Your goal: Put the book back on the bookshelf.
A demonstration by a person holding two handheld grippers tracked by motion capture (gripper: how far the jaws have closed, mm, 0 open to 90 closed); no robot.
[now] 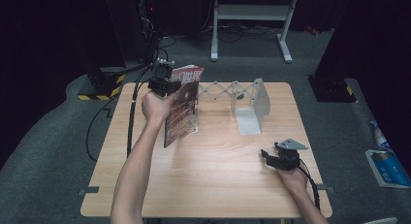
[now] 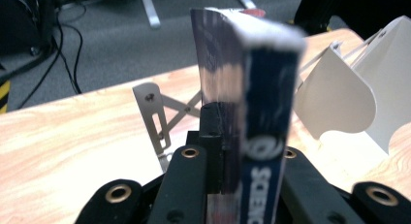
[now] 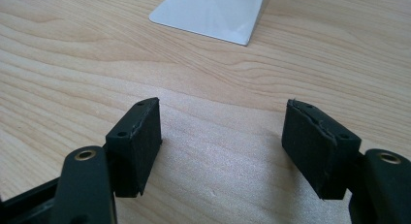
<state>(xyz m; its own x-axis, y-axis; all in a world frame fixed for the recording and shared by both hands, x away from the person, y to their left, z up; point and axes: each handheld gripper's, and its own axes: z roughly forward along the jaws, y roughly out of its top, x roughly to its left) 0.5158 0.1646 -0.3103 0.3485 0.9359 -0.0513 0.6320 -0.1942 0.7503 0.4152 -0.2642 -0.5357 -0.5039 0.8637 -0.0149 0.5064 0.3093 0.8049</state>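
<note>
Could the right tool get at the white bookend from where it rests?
Probably yes: the right tool stands open, and bare table lies between it and the bookend; the magazine is off to the left.

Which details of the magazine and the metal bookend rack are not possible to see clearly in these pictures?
- Magazine, left gripper view: cover lettering blurred, its lower part cut off by the bottom edge.
- Left claw, high view: its pads are hidden behind the magazine.
- Bookend rack, right gripper view: its upright plate is cut off by the top edge.
- Magazine title, high view: too small.
</note>
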